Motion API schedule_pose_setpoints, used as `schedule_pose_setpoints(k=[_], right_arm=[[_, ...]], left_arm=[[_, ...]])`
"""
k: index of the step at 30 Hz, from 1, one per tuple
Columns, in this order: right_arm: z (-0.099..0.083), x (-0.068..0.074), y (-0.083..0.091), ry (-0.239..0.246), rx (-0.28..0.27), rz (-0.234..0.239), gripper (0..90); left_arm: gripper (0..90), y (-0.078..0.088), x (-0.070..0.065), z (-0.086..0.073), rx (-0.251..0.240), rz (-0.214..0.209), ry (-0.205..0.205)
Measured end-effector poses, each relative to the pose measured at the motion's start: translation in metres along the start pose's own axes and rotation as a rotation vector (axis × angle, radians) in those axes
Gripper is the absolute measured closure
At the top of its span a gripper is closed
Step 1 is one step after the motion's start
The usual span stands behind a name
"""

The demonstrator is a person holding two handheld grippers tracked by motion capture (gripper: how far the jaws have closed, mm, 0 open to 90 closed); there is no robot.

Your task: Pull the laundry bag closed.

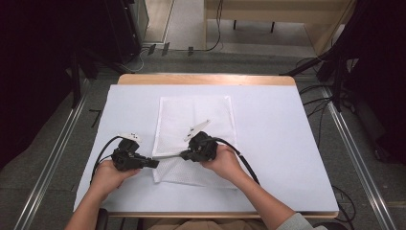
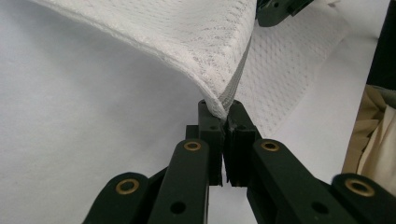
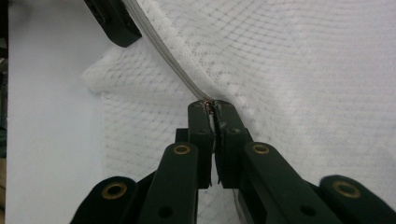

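High view: we see a white mesh cloth (image 1: 195, 125) mid-desk (image 1: 277, 143), its near edge lifted between left gripper (image 1: 152, 163) at 7 o'clock and right gripper (image 1: 183, 154) at 6. Left gripper view: jaws clamped on the cloth's grey hem (image 2: 236, 79). Right gripper view: jaws pinched shut on that hem.

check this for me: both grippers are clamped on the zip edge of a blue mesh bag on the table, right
Not quite: the mesh bag is white, not blue, as the high view shows. The rest holds: the left gripper and right gripper are both shut on its zip edge, on the table.
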State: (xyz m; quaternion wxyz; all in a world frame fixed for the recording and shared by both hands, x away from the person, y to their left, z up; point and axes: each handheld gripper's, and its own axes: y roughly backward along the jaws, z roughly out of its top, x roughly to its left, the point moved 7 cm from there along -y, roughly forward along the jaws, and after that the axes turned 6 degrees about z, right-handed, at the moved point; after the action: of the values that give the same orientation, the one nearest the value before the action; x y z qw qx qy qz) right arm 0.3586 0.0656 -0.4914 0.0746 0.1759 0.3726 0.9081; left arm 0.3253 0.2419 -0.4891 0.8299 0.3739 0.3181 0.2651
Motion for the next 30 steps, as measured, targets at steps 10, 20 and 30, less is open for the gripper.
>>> schedule_pose_setpoints(k=[10,20,30], right_arm=[[-0.003,0.0,0.003,-0.005,-0.015,0.015,88.1],[-0.007,-0.003,0.012,0.002,-0.005,0.007,88.1],[-0.009,-0.007,0.018,-0.01,-0.015,0.017,88.1]], left_arm=[[87.9,0.001,0.0,0.0,-0.001,0.003,-0.006],[87.9,0.001,0.001,-0.001,-0.001,0.01,-0.001],[87.9,0.002,-0.001,-0.001,-0.002,0.01,-0.005]])
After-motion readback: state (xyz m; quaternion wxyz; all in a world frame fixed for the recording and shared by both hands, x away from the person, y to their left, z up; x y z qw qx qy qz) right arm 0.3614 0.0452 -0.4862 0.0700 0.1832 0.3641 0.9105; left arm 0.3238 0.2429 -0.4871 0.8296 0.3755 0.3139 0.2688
